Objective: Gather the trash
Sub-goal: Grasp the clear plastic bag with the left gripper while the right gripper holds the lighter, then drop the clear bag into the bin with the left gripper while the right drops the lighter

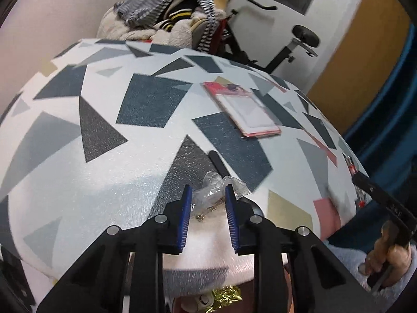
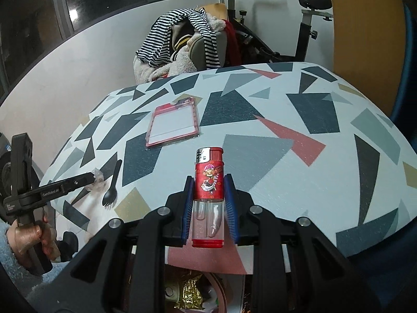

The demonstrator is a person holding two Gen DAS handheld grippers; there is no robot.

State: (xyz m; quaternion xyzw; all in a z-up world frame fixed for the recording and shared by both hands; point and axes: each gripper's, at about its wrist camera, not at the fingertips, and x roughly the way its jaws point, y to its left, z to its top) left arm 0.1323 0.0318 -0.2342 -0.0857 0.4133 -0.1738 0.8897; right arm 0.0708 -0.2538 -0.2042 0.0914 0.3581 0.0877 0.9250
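My left gripper [image 1: 208,193] is shut on a crumpled clear plastic wrapper [image 1: 211,191] just above the patterned table [image 1: 104,182] near its front edge; the wrapper [image 2: 97,178] also shows in the right wrist view at the left gripper's tip. A black plastic fork [image 2: 112,185] lies on the table just past it; its handle [image 1: 219,163] shows in the left view. My right gripper [image 2: 208,185] is shut on a red lighter [image 2: 209,198] with a clear lower body, held above the table's near edge.
A red-framed clear package [image 2: 173,124] lies flat mid-table, also in the left view [image 1: 242,108]. Behind the table stand a chair piled with clothes [image 2: 182,44] and an exercise bike [image 2: 299,26]. Below the table edge lies gold foil trash [image 2: 190,292].
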